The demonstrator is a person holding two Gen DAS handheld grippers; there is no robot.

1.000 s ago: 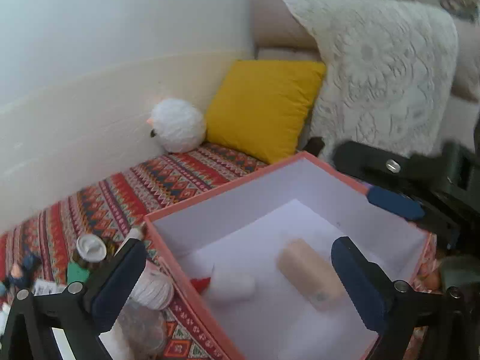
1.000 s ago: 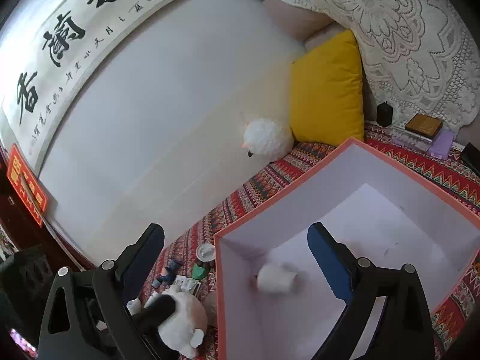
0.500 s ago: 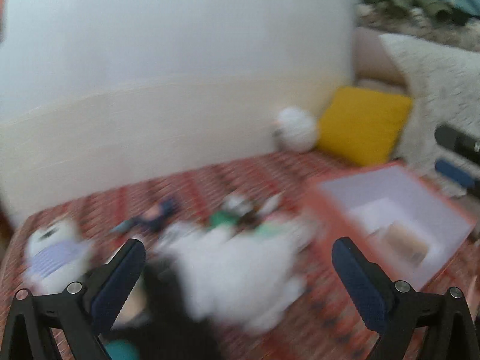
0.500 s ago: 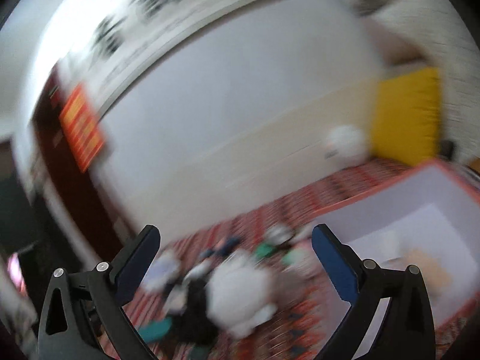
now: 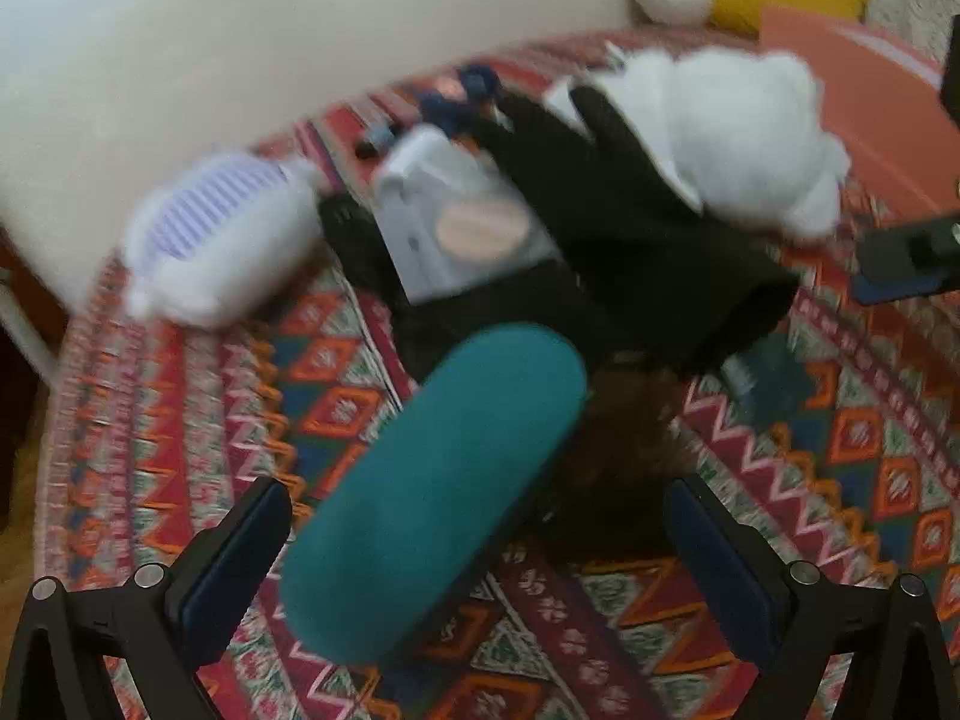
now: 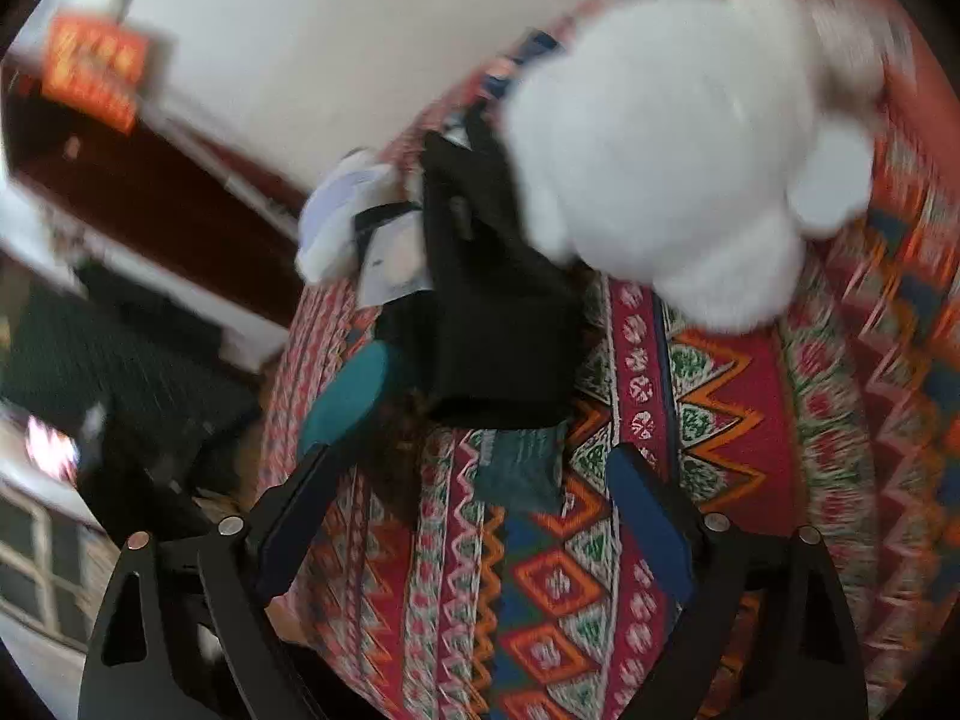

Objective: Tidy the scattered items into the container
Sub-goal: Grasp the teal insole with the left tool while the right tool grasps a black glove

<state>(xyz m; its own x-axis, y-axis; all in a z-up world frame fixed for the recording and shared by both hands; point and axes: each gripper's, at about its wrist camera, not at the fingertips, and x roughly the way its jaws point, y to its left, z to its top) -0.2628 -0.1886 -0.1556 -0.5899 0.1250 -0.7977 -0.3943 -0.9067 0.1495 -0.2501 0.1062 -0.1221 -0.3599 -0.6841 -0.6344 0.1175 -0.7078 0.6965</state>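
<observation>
Left gripper [image 5: 477,546] jaws apart, empty, above teal case [image 5: 435,492] at frame centre. Right gripper [image 6: 474,516] jaws apart, empty. White plush [image 6: 672,144] upper right; orange box [image 5: 864,96] upper right corner.

2 white plushies [image 5: 732,138] [image 5: 216,252], 1 teal case [image 5: 438,480]

My patterned red woven cover [image 5: 840,432] carries a clutter pile: teal case [image 5: 432,492], black fabric item [image 5: 630,228], white plush [image 5: 738,138], striped white plush [image 5: 222,240], clear packet [image 5: 462,222], small teal sachet [image 6: 522,468], orange box [image 5: 870,96] at the far edge.
</observation>
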